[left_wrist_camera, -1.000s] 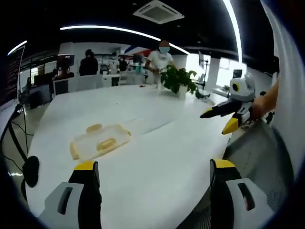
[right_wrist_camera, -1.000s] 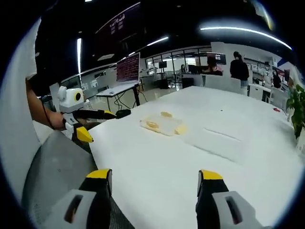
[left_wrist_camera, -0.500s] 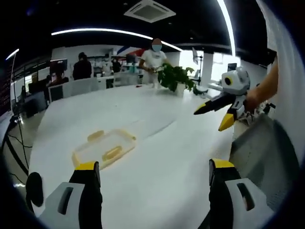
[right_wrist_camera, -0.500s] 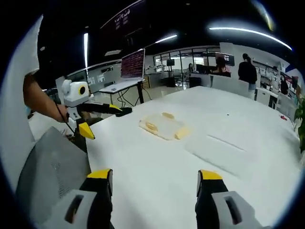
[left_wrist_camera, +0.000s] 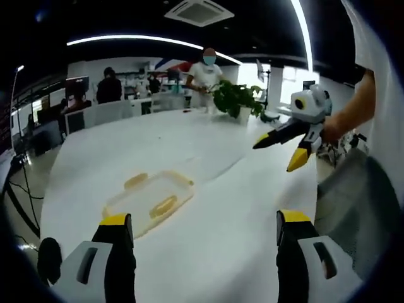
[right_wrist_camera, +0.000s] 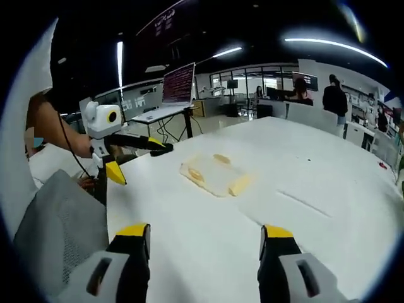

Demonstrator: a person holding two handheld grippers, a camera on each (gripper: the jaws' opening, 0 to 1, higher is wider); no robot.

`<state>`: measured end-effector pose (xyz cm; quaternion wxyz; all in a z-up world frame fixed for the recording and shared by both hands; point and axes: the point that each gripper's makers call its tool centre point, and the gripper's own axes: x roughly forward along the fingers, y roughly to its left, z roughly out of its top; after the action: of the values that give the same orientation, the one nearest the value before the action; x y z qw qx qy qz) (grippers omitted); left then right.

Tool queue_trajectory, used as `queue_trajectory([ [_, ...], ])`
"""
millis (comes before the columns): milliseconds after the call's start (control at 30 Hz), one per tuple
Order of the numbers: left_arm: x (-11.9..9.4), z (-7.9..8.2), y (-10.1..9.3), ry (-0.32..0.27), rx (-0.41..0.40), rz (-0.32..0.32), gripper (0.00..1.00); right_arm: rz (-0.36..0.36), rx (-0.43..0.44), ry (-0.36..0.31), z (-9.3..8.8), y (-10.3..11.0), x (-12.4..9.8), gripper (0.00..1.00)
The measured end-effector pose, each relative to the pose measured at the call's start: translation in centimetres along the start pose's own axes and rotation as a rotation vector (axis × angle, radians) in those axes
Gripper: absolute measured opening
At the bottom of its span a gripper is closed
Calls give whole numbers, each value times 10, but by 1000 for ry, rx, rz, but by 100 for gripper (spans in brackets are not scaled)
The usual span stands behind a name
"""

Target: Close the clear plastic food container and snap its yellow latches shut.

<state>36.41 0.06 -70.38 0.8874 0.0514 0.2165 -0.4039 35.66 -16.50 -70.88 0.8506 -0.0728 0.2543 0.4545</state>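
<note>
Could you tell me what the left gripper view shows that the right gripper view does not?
Left gripper view alone: a leafy green potted plant at the table's far edge, and a square ceiling air-conditioning vent.

Right gripper view alone: a wall screen of red text above a small side desk.

Both: the clear plastic food container with yellow latches on the white table, each view's own open jaws, and the other gripper held above the table's near edge.

A big white table (left_wrist_camera: 240,214) held a clear plastic food container (left_wrist_camera: 150,201) with yellow latches (left_wrist_camera: 163,206), lying flat near the table's middle. A potted green plant (left_wrist_camera: 237,101) stood by the far edge.
</note>
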Motion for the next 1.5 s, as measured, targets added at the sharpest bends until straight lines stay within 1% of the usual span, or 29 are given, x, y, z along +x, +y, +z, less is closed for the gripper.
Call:
queue_trajectory([
  [100, 5, -4, 6, 13, -7, 2, 93, 2, -6, -4, 5, -8, 6, 70],
  [267, 9, -5, 11, 18, 5, 12, 92, 1, -13, -11, 11, -17, 12, 69],
  [400, 11, -6, 15, 25, 13, 8, 92, 12, -30, -3, 11, -19, 18, 69],
  [500, 12, -6, 17, 31, 20, 1, 92, 23, -64, 8, 10, -21, 21, 69],
  [633, 15, -6, 25, 36, 32, -4, 92, 35, -72, 16, 12, -27, 27, 68],
  [733, 17, -7, 32, 42, 39, 0, 92, 47, -92, 20, 17, -28, 31, 68],
  [867, 19, -6, 38, 44, 44, 2, 91, 63, -110, 30, 18, -30, 38, 67],
  [1200, 23, -13, 40, 71, 80, -19, 90, 100, -132, 34, 27, -32, 53, 67],
  [1300, 25, -15, 42, 87, 95, -31, 90, 113, -140, 37, 27, -33, 57, 67],
  [1500, 25, -17, 49, 103, 117, -41, 90, 147, -185, 66, 26, -34, 67, 67],
])
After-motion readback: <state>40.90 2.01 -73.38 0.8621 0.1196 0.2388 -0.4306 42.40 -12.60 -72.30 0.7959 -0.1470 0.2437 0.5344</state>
